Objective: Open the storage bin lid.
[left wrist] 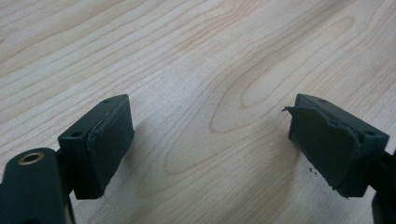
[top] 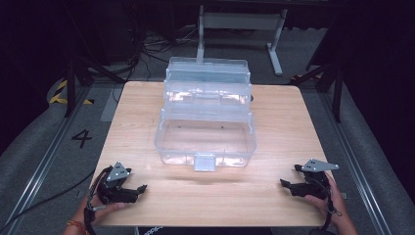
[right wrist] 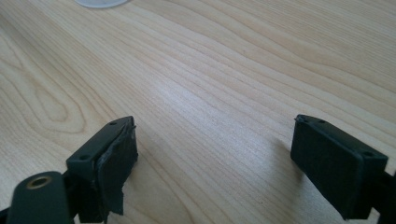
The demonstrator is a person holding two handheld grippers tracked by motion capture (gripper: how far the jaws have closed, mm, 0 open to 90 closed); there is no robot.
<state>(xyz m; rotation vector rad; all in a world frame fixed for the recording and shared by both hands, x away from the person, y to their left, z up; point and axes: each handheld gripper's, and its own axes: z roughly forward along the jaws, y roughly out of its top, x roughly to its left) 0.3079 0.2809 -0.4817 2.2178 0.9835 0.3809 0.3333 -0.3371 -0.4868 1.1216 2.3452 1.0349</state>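
The left tongs (top: 142, 188) sit low at about 7 o'clock on the counter (top: 293, 127), held in a hand (top: 100, 208) that comes in from the bottom edge. In the left gripper view the left tongs (left wrist: 210, 140) are spread wide, with bare wood grain between the two black pads (left wrist: 109, 142) and nothing in them. The right tongs (top: 283, 183) sit at about 5 o'clock, held by the other hand (top: 333, 205). In the right gripper view the right tongs (right wrist: 215, 158) are spread wide too and grip nothing; the rubber on the pad (right wrist: 116, 163) at that view's left looks ragged at its edge. A clear plastic box (top: 205, 139) stands at the counter's middle, reaching toward 12 o'clock, with its tiers stepped back and open and a latch (top: 204, 162) on its near wall. Both tongs are well apart from the box and from each other, tips pointing inward. The box looks empty as far as its clear walls let me tell.
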